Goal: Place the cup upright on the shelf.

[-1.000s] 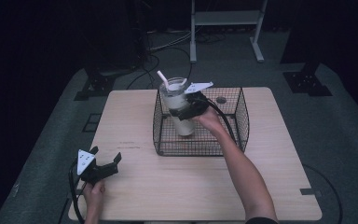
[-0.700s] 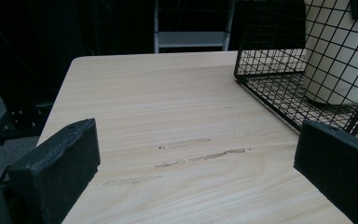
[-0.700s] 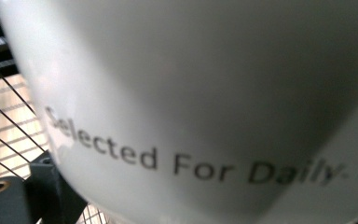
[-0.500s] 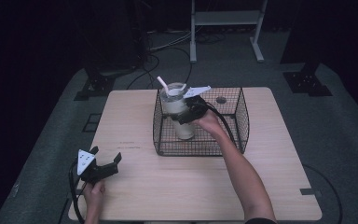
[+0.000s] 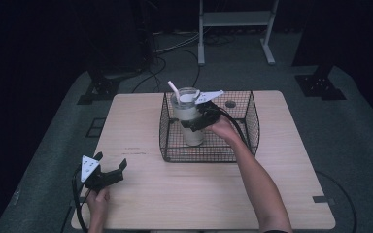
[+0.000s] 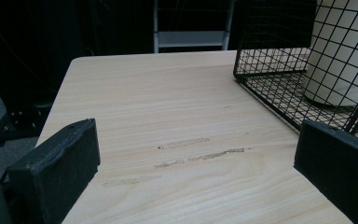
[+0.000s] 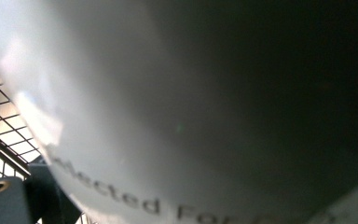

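A pale wooden table (image 5: 184,194) stands on grey floor (image 5: 349,145), a metal stand (image 5: 235,19) behind it.

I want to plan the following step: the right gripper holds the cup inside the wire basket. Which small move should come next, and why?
Probably open the right gripper and draw it back. The cup stands upright in the wire basket, and its base appears to rest on the basket floor, so it likely needs no more support. The left gripper waits open near the table edge.

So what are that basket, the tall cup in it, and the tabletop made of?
Basket: thin black wire mesh, probably coated metal, see-through grid. Cup: smooth glossy cream wall with printed lettering and a white straw; plastic or coated paper, hard to tell. Tabletop: pale wood-grain, possibly laminate, matte.
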Action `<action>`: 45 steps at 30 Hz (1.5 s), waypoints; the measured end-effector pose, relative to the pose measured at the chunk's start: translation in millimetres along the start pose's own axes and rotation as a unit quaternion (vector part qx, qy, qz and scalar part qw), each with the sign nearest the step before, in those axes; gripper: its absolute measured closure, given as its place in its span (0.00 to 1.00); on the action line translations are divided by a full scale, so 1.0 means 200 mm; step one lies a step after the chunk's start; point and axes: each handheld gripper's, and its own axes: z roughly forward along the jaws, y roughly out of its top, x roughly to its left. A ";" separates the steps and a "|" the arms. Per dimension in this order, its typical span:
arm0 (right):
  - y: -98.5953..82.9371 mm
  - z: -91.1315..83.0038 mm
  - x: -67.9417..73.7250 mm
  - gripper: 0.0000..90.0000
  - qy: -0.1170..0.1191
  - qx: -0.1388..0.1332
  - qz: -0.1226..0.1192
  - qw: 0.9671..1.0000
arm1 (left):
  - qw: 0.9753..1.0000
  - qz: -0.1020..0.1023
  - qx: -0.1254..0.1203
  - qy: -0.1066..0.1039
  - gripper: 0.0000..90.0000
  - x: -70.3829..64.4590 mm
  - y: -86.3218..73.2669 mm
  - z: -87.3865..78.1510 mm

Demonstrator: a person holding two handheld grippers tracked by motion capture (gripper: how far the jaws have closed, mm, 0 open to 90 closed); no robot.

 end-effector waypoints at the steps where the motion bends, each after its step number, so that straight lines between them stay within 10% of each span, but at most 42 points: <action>1: 0.00 0.00 0.00 0.06 0.000 -0.002 0.002 1.000 | 1.000 0.000 0.000 0.000 0.00 0.00 0.00 0.00; 45: -0.10 -0.15 -0.02 0.08 0.006 0.011 -0.014 1.000 | 1.000 0.005 0.004 0.004 0.00 -0.01 0.00 0.00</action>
